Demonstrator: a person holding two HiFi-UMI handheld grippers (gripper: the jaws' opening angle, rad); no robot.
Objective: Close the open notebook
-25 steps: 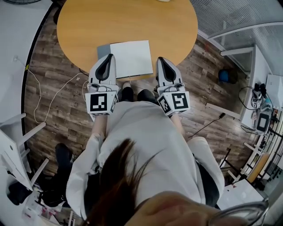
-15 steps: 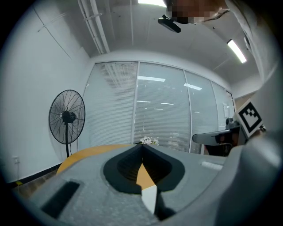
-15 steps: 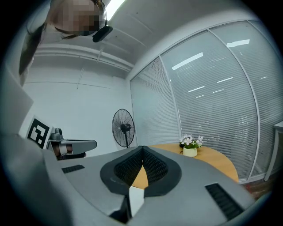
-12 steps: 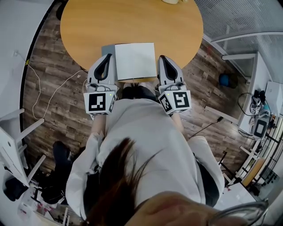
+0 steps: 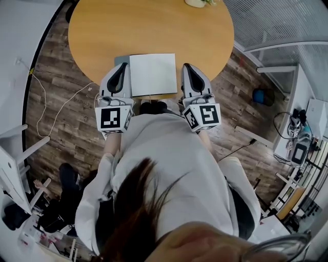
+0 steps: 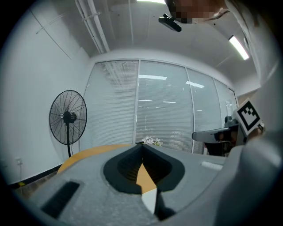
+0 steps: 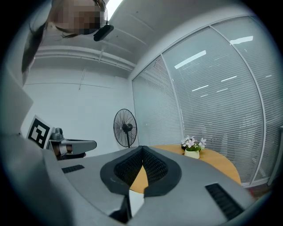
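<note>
The notebook lies at the near edge of the round orange table, a white page facing up and a grey strip showing along its left side. My left gripper is shut and empty, just left of the notebook over the grey strip. To the notebook's right, my right gripper is also shut with nothing in it. In the left gripper view the left gripper points level across the tabletop. The right gripper does the same in the right gripper view. I cannot tell whether either gripper touches the notebook.
A small pot of white flowers stands at the table's far edge. A standing fan is beyond the table, by the glass wall with blinds. A white cable trails on the wood floor at left. A blue ball lies at right.
Both grippers have edged forward along the notebook's two sides. Their jaws have stayed shut, and the notebook has not moved on the table.
</note>
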